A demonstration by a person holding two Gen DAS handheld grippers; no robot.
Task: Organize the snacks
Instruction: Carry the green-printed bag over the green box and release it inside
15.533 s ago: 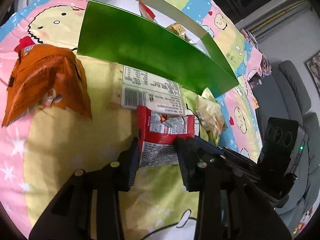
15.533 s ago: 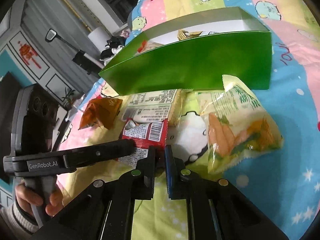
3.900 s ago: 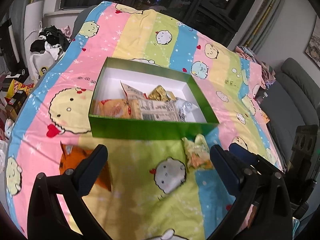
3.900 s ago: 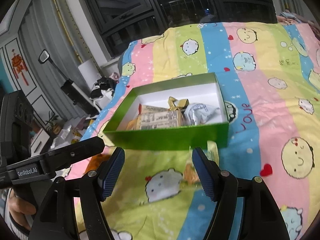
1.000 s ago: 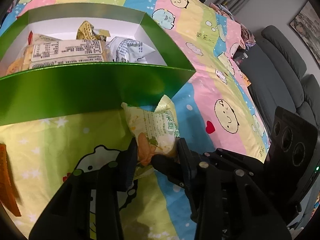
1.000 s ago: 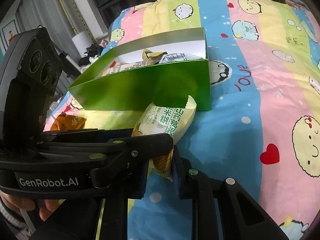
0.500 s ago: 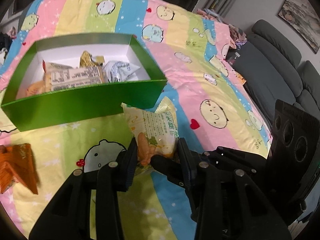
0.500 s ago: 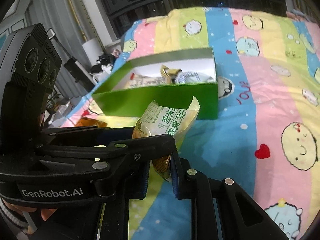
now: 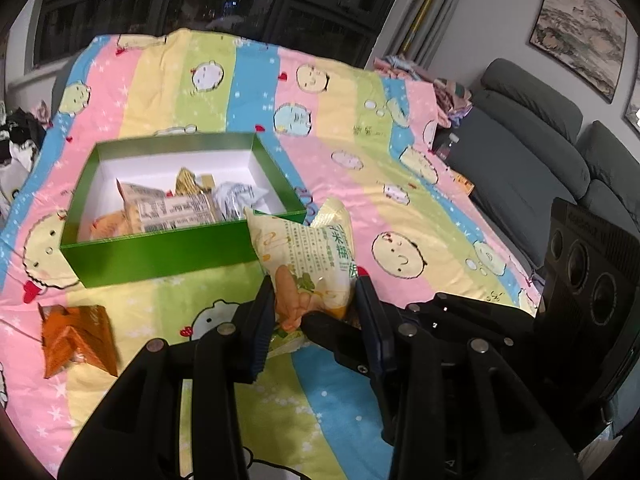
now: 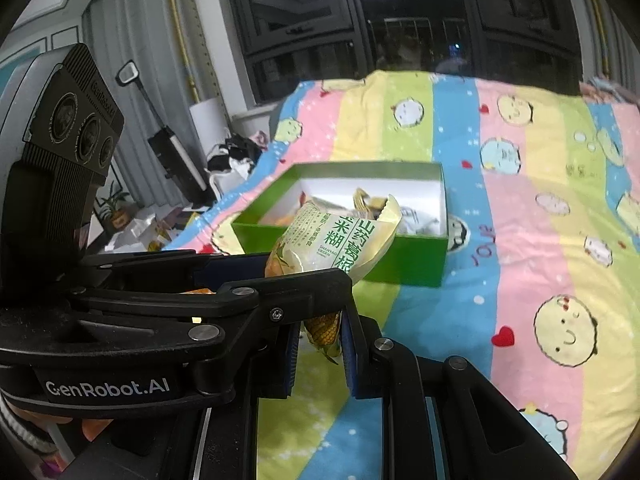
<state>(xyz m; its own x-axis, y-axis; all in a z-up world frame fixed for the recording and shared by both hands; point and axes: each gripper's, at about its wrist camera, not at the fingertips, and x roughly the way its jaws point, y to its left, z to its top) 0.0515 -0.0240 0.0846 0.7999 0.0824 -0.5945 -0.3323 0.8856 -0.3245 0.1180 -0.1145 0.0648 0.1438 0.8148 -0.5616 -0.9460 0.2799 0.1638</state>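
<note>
Clamping from both sides, snack bag [image 9: 310, 264] is held by left gripper [image 9: 316, 316] and right gripper [image 10: 318, 338], raised short of green box [image 9: 160, 256] for drop-in.

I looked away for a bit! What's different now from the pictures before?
The yellow-green snack packet, which lay on the blanket by the green box, is now pinched by both the left hand-held gripper and the right hand-held gripper and lifted up. The box and the orange packet stayed put.

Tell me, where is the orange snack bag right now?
In the left wrist view the orange snack bag lies on the striped blanket at the left, just in front of the green box.
</note>
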